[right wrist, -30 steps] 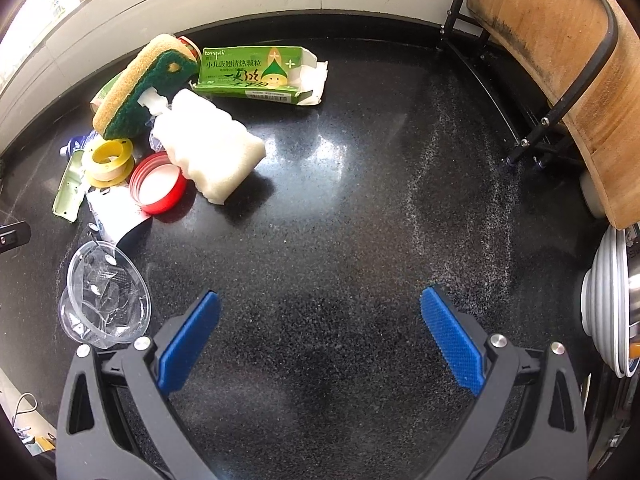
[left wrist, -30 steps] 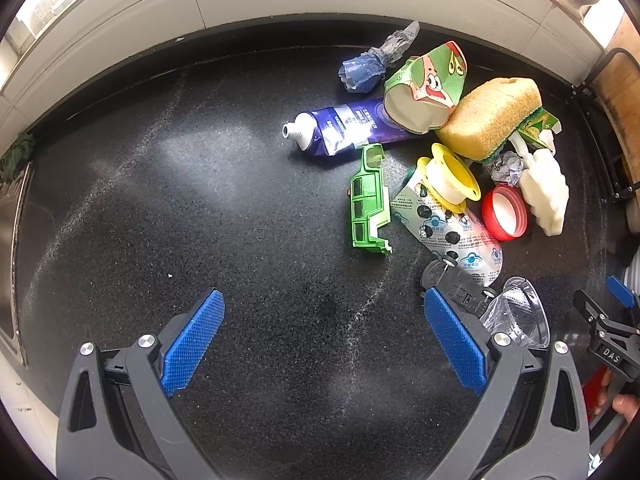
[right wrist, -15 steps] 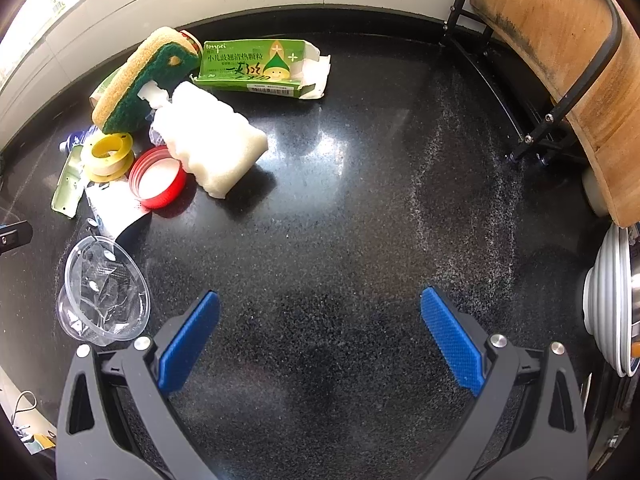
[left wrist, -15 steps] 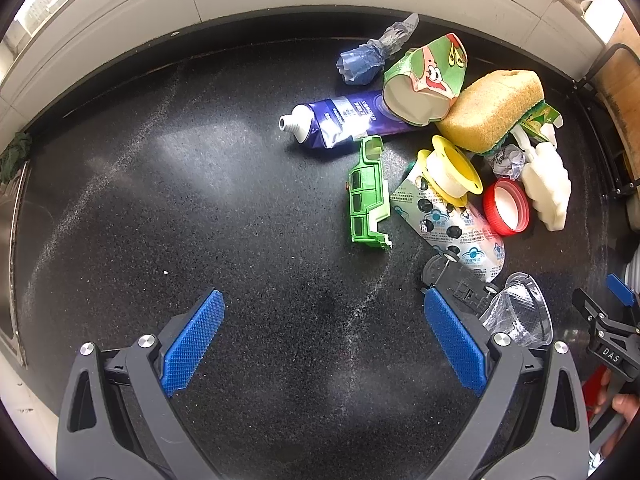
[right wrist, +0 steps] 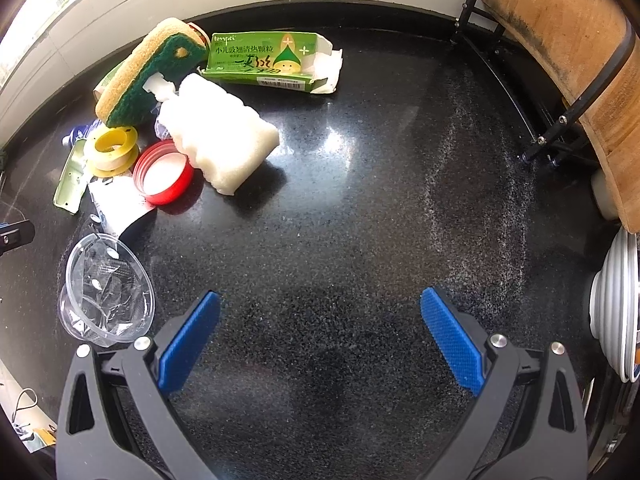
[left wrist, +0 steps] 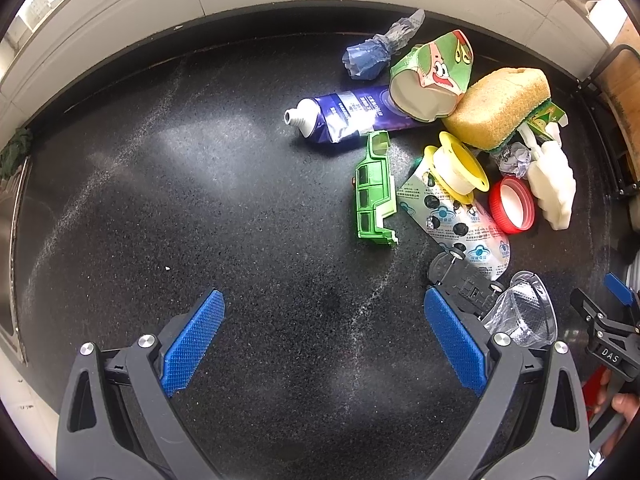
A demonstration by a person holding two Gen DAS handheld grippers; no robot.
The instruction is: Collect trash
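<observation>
1. Two grippers are hovering over the black speckled counter [left wrist: 168, 200], both with jaws spread wide and holding nothing: the left gripper [left wrist: 322, 312] at lower centre of its view, the right gripper [right wrist: 320, 312] at lower centre of its own.
2. The trash is lying in a loose heap, filling the right half of the left wrist view and the upper left of the right wrist view.
3. Going left to right in the left view: a squeezed purple toothpaste tube [left wrist: 344, 116], a green toy car body [left wrist: 374, 196], a foil blister pack [left wrist: 456, 220] under a yellow tape spool [left wrist: 458, 164], a red lid [left wrist: 512, 206], a crushed clear cup [left wrist: 524, 312].
4. Judging from this, no piece is being gripped yet; a good first pick is an outlying one, such as the tube or the cup, with the jaws straddling its narrow side so neighbours are not being shoved.
5. Only the left view is showing the tube, a crumpled blue wrapper [left wrist: 376, 54] and a torn cartoon paper cup [left wrist: 432, 72].
6. Only the right view is showing the whole green medicine carton [right wrist: 272, 62], the sponge's green scouring face [right wrist: 156, 76], a wooden board [right wrist: 568, 36] and stacked plates [right wrist: 616, 300].
</observation>
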